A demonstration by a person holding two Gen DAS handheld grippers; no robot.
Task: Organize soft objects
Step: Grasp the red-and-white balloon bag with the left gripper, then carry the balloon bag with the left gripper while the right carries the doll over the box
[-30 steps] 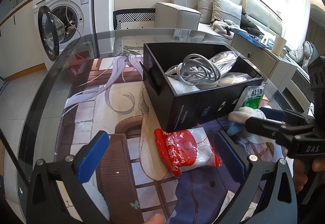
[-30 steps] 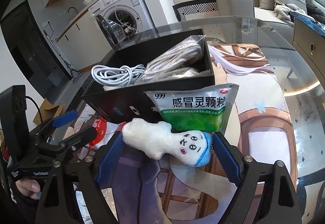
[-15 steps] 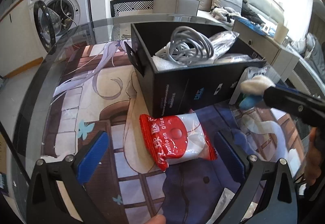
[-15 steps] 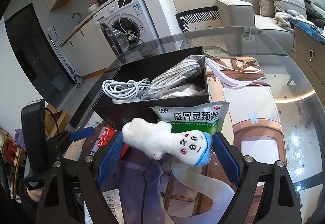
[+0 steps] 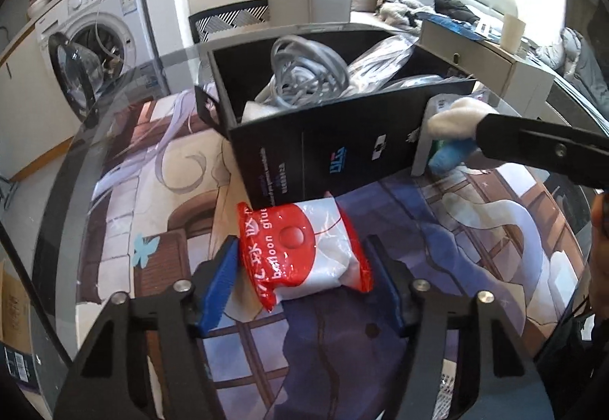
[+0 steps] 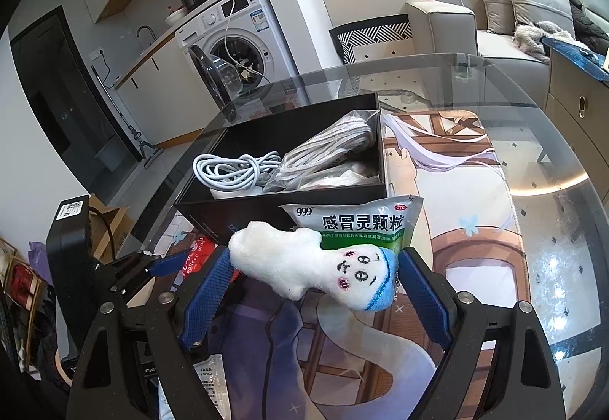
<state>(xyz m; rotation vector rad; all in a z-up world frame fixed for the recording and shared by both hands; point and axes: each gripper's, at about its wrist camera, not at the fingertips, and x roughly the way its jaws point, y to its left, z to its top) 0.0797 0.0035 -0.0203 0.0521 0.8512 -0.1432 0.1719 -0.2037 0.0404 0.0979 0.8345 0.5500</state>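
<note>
Between L hand-held gripper (image 5: 304, 279) pads, balloon-glue pkt (image 5: 302, 254) now, jaws narrower vs earlier

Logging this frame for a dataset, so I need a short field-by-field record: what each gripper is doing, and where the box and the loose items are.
left gripper: shut on red balloon glue packet
right gripper: shut on white plush toy
black box: on glass table, holds coiled white cable and bagged cords
green medicine packet: leaning on the box's front, behind the plush
</note>
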